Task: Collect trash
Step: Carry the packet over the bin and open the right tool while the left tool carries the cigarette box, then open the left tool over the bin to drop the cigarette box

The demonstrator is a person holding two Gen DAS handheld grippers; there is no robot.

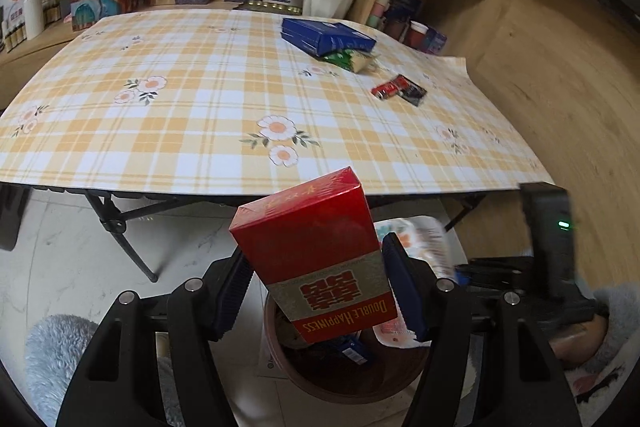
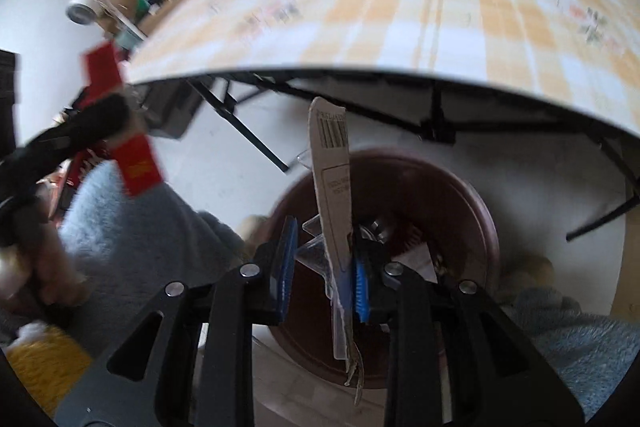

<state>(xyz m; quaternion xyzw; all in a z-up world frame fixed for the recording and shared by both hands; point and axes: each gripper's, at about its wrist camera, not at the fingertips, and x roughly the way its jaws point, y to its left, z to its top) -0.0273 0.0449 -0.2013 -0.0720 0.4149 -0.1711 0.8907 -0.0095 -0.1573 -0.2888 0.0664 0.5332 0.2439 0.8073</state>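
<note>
We hold both finds over round brown plastic bin [image 2: 472,203] below near surface edge: left tongs [image 1: 316,287] grasp red cardboard cigarette box [image 1: 312,255], right tongs [image 2: 324,279] clench flat blister-card packaging [image 2: 334,187]. Next: release both inside.

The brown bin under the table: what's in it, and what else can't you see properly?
- Brown bin: left wrist view, contents mostly hidden by the red box held in the left gripper.
- Same bin, right wrist view: the flat card package in the right gripper covers its middle.
- Items at the table's far edge: right wrist view, blurred.
</note>
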